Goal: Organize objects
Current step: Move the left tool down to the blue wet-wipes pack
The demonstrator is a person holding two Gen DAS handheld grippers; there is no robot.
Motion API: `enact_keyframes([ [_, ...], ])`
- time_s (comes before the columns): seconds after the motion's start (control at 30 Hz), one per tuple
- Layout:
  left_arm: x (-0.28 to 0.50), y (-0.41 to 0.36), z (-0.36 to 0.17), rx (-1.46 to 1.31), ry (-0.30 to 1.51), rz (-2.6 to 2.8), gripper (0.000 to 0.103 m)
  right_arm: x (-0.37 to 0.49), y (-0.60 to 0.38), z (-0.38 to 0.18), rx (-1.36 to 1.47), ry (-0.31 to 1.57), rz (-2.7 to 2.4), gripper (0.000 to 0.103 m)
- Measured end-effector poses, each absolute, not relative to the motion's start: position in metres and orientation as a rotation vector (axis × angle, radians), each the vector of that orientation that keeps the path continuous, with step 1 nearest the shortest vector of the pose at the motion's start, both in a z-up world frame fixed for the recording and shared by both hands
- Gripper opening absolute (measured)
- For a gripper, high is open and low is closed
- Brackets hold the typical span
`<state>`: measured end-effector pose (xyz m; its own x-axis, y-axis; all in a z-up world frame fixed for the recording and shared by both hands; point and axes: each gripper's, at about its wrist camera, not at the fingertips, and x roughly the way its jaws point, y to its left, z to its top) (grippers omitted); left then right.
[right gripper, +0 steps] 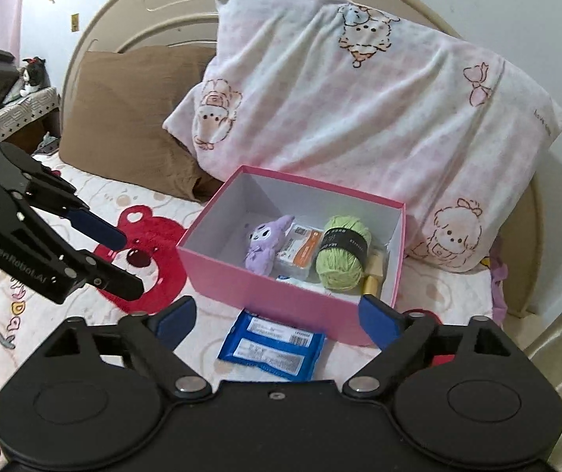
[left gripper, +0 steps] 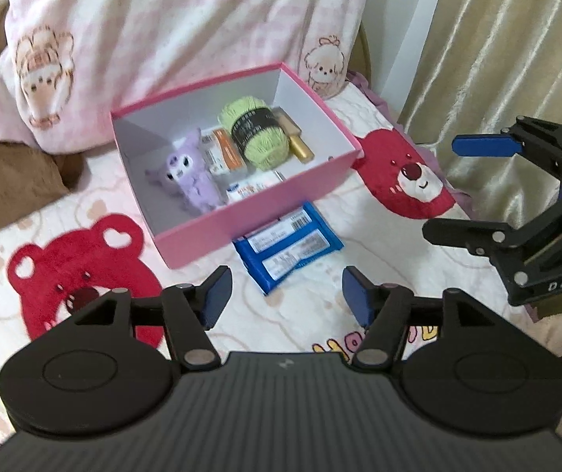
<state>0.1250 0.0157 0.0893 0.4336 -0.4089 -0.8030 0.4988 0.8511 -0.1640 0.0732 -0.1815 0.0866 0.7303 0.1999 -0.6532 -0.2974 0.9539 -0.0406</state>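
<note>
We see matt pink cardboard box (left gripper: 257, 220), fuzzy green yarn (left gripper: 255, 133), glossy blue plastic packet (right gripper: 273, 346), fleecy bedspread (left gripper: 300, 314), plush pillow (right gripper: 359, 106).

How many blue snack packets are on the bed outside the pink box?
2, side by side on the bedspread just in front of the pink box: the nearer packet and the farther packet. Others may be hidden.

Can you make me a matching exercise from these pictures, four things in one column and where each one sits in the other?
Things:
1. purple plush
2. green yarn
3. blue packet
4. pink pillow

Places:
A. on the bedspread in front of the box
B. leaning behind the box
C. in the box, left part
D. in the box, beside the gold bottle

Pairs: 1-C, 2-D, 3-A, 4-B
</note>
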Motion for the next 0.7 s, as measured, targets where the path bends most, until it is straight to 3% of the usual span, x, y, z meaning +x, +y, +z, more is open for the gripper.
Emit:
enact_keyframes([
  [0.4,0.138,0.016,0.007,-0.033,0.870,-0.540,0.063,0.096,-0.198,0.004,-0.054,0.757,0.222,0.093],
  [0.7,0.170,0.016,-0.045,-0.121,0.892,-0.480,0.061,0.132,-0.210,-0.040,0.002,0.763,0.179,0.092],
])
